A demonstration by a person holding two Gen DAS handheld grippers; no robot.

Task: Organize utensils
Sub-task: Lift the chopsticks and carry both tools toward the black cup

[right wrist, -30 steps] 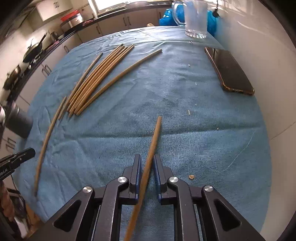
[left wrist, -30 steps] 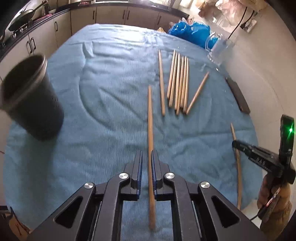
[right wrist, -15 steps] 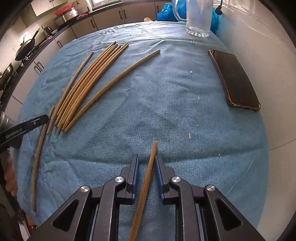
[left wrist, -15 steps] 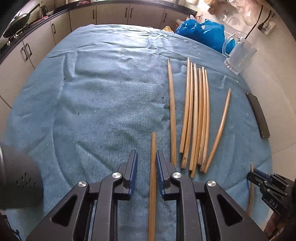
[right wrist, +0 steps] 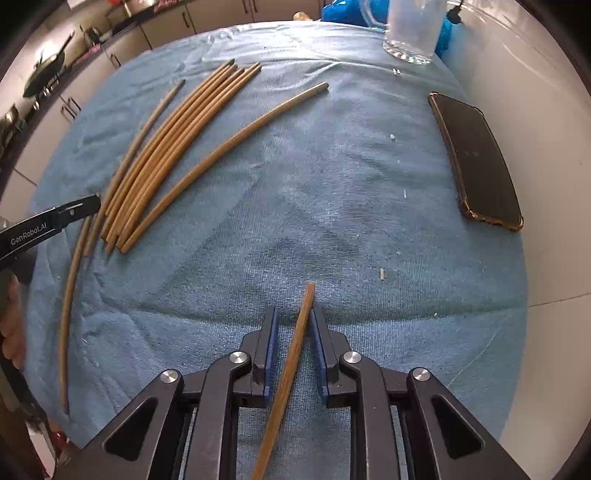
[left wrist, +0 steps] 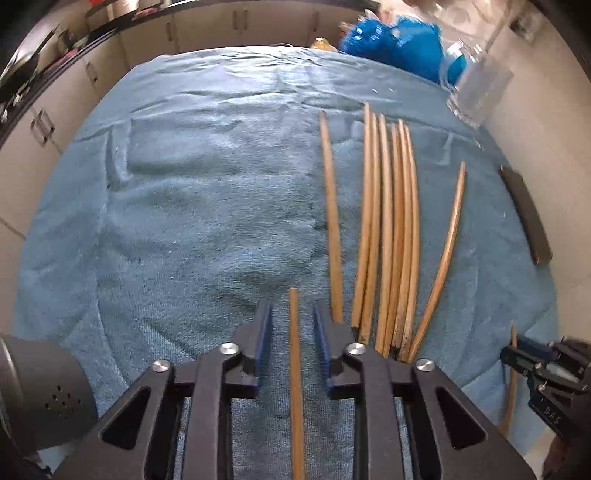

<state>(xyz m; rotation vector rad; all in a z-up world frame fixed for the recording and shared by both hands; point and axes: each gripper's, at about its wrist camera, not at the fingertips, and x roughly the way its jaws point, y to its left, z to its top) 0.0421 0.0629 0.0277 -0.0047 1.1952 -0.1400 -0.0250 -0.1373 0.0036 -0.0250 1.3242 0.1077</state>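
Note:
Several wooden chopsticks (left wrist: pixel 388 240) lie side by side on a blue towel (left wrist: pixel 203 221). In the left wrist view my left gripper (left wrist: pixel 291 314) points down at the towel just left of that row. Its jaws are opening, and one chopstick (left wrist: pixel 295 369) lies between them with a gap on each side. My right gripper (right wrist: pixel 293 321) hovers over the towel's near right part, jaws opening. A chopstick (right wrist: pixel 295 350) slants between them, leaning on the right pad and apart from the left one. The row (right wrist: pixel 173 147) shows in the right wrist view too.
A dark cup (left wrist: pixel 40 391) sits at the lower left of the left wrist view. A black phone (right wrist: pixel 476 162) lies near the towel's right edge by the white wall. A glass mug (right wrist: pixel 410 29) and a blue bag (left wrist: pixel 391 40) stand at the far end.
Both grippers' jaws have spread off their chopsticks. The left gripper has moved toward the row, and the dark cup has slid to the lower left corner of its view.

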